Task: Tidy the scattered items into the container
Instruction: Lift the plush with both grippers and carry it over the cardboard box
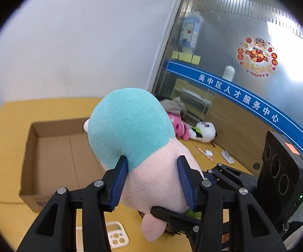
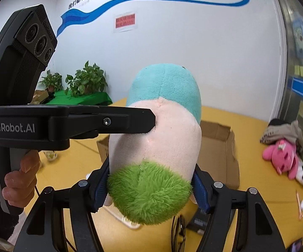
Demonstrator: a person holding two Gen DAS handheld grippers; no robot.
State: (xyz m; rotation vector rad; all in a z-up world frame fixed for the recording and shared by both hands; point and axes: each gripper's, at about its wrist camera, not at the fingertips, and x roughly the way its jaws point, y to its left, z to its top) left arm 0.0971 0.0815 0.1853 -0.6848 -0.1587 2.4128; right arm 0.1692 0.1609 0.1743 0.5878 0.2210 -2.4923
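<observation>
A large plush toy (image 1: pixel 130 130), teal on top, pale pink in the middle and with a fuzzy green end (image 2: pixel 149 193), hangs above the yellow table. Both grippers hold it. My left gripper (image 1: pixel 152 161) is shut on its pink body, the blue pads pressed into both sides. My right gripper (image 2: pixel 151 168) is shut on it just above the green end. The left gripper's finger (image 2: pixel 130 119) dents the pink fabric from the left. An open cardboard box (image 1: pixel 57 127) lies on the table behind and below the toy, seen also in the right wrist view as the box (image 2: pixel 220 147).
A pink plush (image 1: pixel 179 128), a white panda plush (image 1: pixel 204 131) and a grey cloth (image 1: pixel 175 105) lie by the glass partition. A pencil (image 1: pixel 204 153) and small white items lie nearby. A white tray with holes (image 1: pixel 115 235) sits under the left gripper. A hand (image 2: pixel 19 180) grips the left handle.
</observation>
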